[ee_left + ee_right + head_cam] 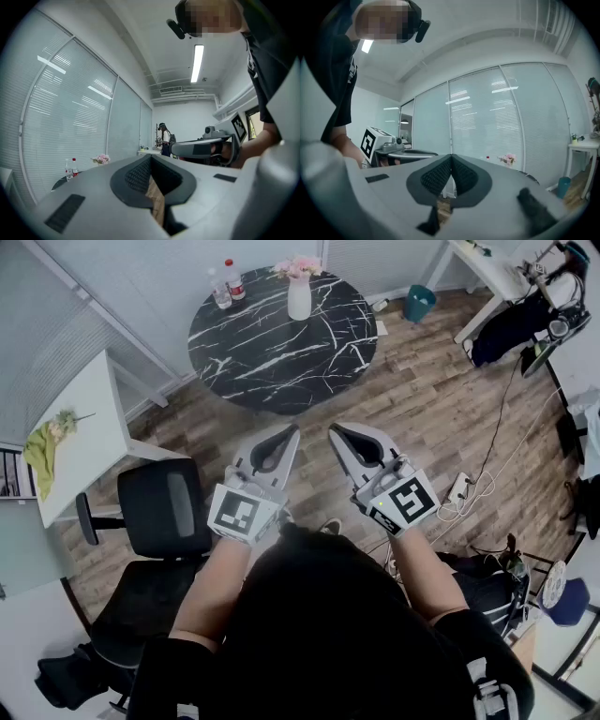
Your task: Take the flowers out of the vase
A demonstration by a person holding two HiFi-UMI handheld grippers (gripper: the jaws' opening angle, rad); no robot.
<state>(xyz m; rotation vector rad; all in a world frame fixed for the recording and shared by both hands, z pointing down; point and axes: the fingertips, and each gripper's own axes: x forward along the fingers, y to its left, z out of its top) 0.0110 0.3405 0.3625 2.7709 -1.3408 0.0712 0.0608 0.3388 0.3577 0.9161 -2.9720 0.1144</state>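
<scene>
While both grippers are hovering over wood floor (412, 399), well short of table: office chair (164, 512) sitting at left. Left gripper (292, 431) showing jaws clenched together, gripping nothing. Black marble table (272, 357) lying ahead; two bottles (227, 284) standing at its far-left edge, white vase (299, 299) standing at its far edge, pink flowers (297, 266) sitting upright in vase. Right gripper (334, 431) pointing alongside left one, jaws likewise clenched shut, gripping nothing.
</scene>
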